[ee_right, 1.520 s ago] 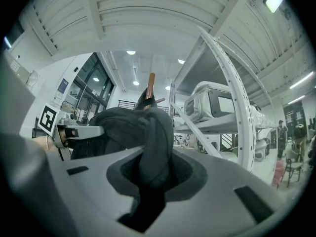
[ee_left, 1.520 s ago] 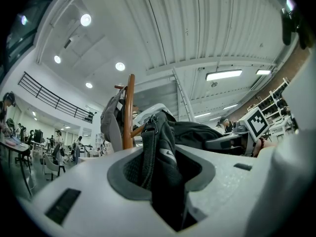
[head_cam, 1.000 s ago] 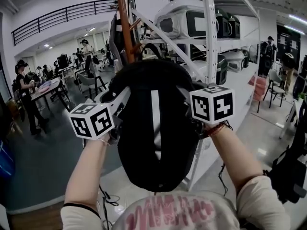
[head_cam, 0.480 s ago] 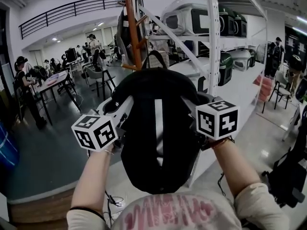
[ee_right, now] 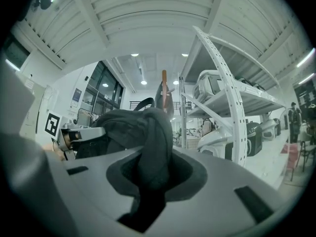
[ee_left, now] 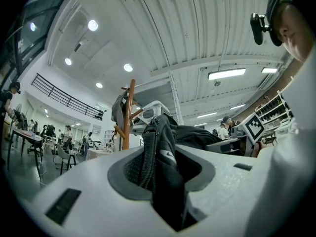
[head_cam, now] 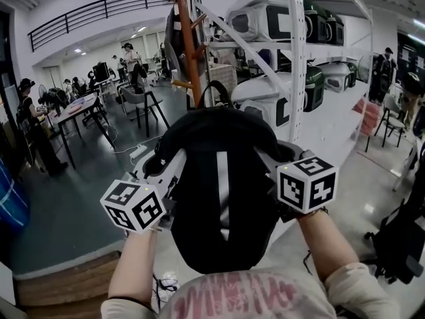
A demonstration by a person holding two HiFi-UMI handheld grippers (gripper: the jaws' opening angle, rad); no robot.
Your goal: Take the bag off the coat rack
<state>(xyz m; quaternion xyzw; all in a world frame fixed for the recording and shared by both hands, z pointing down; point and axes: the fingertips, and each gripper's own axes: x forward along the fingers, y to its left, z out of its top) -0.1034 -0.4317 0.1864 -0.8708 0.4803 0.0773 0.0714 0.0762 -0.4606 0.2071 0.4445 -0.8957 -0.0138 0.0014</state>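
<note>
Bag (head_cam: 222, 198) lower, apart from coat rack (head_cam: 188, 38)

no legible text anywhere. pink lettering on the person's shirt (head_cam: 242, 299) sits upside down & cut off, can't be read; small white mark on the bag (ee_left: 163, 177) too small to id. marker cubes (head_cam: 135, 207) carry b/w square patterns only, no chars.

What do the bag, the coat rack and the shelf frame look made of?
The bag looks like black matte woven fabric, probably nylon; it bunches and folds softly. The coat rack is likely wood, reddish-brown with a slight sheen, with angled pegs off a round pole. The shelf frame appears to be white painted metal, with rows of punched holes.
</note>
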